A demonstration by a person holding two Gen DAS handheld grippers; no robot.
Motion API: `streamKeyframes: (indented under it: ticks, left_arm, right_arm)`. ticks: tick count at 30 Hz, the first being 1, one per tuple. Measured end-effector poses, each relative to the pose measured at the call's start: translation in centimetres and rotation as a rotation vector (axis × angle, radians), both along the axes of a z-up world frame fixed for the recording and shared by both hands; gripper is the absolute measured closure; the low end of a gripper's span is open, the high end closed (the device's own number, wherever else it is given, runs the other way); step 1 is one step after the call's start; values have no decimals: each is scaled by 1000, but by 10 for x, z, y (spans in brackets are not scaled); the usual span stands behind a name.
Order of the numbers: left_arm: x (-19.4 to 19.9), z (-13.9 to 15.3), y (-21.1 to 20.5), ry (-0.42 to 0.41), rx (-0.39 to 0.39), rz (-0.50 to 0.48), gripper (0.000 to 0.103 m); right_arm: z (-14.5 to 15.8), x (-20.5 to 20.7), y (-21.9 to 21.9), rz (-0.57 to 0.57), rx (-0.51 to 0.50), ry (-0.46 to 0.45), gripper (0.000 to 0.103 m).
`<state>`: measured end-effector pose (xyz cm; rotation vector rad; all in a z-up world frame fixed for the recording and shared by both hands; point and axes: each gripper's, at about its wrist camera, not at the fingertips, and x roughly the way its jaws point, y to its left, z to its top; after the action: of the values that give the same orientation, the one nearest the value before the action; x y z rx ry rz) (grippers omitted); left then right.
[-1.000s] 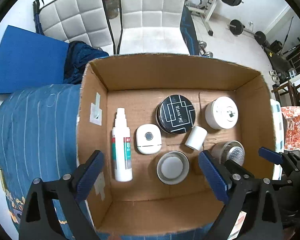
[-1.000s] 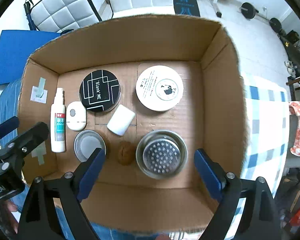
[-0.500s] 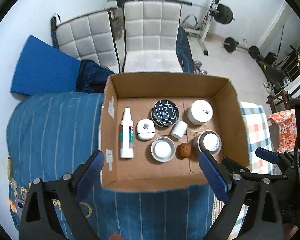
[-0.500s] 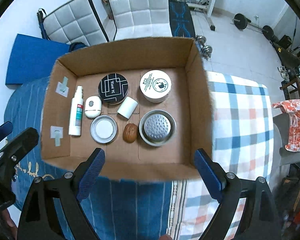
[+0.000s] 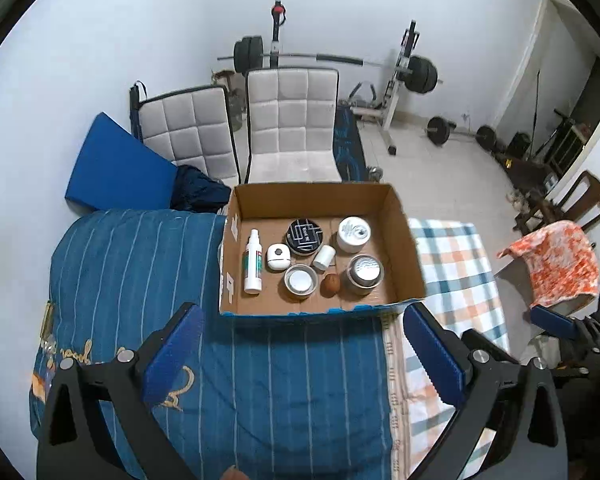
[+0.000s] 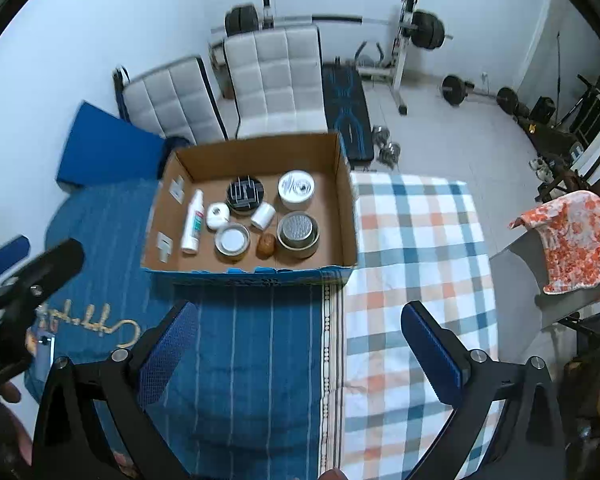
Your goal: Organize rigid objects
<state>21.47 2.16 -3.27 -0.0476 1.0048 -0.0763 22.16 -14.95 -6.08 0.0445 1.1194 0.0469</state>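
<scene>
Left wrist view: on the bed (image 5: pixel 140 280) sits the cardboard box (image 5: pixel 404 248) holding a spray bottle (image 5: pixel 253 267), tins and a walnut (image 5: pixel 331 283), while the left tool (image 5: pixel 300 354) and right tool (image 6: pixel 300 346) hang above, jaws opening, nothing between them.

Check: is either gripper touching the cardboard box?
Apart. In each wrist view the opening left gripper and right gripper hold nothing, with striped bedding between their fingertips and the cardboard box.
</scene>
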Motion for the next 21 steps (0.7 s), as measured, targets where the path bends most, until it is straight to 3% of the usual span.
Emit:
streamKeyframes:
  ticks: [8,14,21]
  left_arm:
    - [-51,49,4,-76,-1,13,0]
    - [-79,67,4,-82,-7,7,0]
    - [-91,76,1,-110,9,6,0]
  right_arm:
    - [75,-68,-5,4,-6,-129,0]
    - [96,-103,-3,36,1,-140,0]
    - [111,-116,-10,8,-17,-163,0]
